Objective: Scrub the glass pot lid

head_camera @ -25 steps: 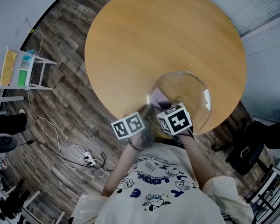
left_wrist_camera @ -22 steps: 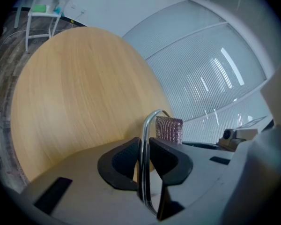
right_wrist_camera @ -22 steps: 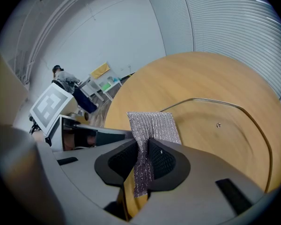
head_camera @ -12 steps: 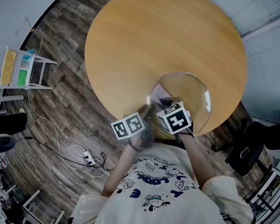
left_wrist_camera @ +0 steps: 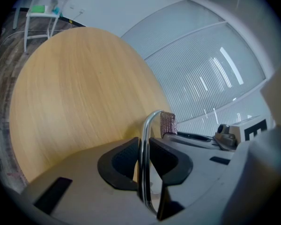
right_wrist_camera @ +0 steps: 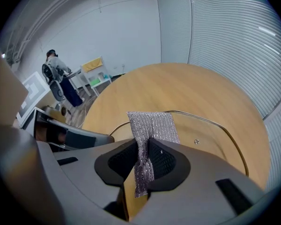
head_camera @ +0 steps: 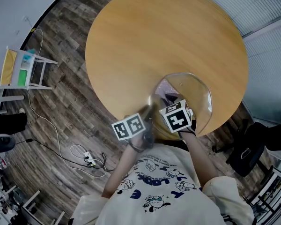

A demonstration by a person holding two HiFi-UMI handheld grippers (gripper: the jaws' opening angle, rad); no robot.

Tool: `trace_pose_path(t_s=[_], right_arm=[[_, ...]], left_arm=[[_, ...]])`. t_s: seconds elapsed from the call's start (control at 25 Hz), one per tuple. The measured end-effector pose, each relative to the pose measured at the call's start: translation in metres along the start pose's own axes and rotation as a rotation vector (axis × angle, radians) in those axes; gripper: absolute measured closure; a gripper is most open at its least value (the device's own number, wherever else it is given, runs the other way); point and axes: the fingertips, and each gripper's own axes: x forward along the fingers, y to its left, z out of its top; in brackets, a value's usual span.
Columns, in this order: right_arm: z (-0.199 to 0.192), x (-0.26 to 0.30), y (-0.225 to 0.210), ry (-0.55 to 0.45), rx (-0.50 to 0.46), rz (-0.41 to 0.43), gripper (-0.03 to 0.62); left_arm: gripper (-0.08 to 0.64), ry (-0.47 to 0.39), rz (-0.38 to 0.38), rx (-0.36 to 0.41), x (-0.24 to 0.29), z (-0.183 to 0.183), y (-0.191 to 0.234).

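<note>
The glass pot lid (head_camera: pixel 193 86), the only one, was pinched by its rim in the left hand-held gripper (left_wrist_camera: pixel 141 161) above the table (head_camera: pixel 145 36), while the right hand-held gripper (right_wrist_camera: pixel 143 161) just beside it clamped the single mesh cloth (right_wrist_camera: pixel 152 125), apparently mid-scrub, the next move probably calling for firm strokes across the rest of the glass.

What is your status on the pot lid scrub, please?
Left tongs shut on rim of round clear glass pot lid. Right tongs shut on grey mesh scrubbing cloth, over the lid. Nothing in the way on round wooden table.
</note>
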Motion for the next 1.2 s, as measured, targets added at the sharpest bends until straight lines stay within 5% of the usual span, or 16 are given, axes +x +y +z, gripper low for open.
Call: trace_pose_path(t_s=[0.48,1.2], right_arm=[[-0.003,0.004,-0.025,0.033,-0.149,-0.162,0.517],[-0.008,-0.003,-0.049,0.003,-0.079,-0.229,0.517]], left_arm=[[0.486,-0.005,-0.008,-0.003,0.000,0.001,-0.002],[0.486,-0.015,-0.012,-0.001,-0.001,0.003,-0.004]])
